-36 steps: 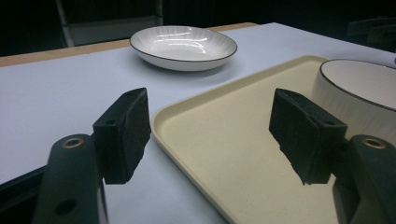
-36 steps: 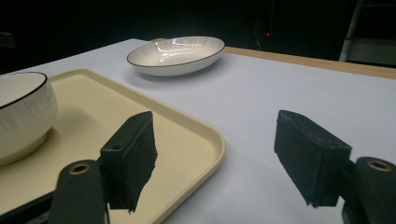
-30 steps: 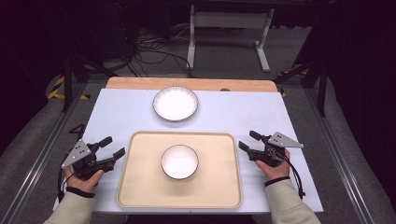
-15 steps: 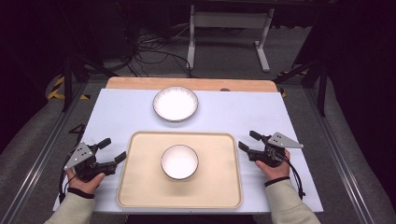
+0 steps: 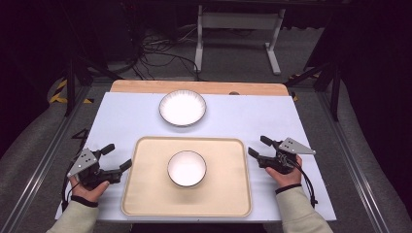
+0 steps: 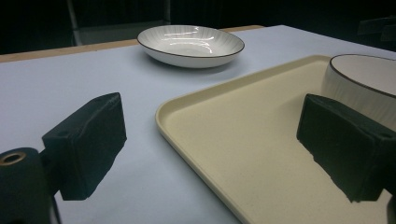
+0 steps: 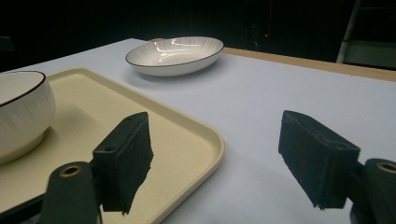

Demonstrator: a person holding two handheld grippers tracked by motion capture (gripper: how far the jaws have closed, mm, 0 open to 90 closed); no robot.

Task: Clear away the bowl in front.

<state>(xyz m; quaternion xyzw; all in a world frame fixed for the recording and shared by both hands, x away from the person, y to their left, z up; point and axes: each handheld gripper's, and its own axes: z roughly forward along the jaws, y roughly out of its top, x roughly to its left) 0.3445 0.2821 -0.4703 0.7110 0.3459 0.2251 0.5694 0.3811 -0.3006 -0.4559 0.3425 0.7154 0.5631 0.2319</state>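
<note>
We hold the left gripper (image 5: 115, 157) and right gripper (image 5: 260, 147) wide open, empty, flanking the cream rectangular plastic tray (image 5: 145, 194); a white ribbed bowl (image 5: 187, 168) sits mid-tray, a white ribbed plate (image 5: 182, 108) near the table's (image 5: 126, 116) far edge

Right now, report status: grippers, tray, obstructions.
Left gripper open, right gripper open, flanking the tray. Bowl centred on tray; plate beyond it on the table. Nothing held, nothing in the way.

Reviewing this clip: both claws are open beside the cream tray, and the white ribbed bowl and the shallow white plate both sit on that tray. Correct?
Not quite. Only the white ribbed bowl sits on the cream tray; the shallow white plate rests on the pale blue table surface beyond it, as the high view shows. Both claws are open.
</note>
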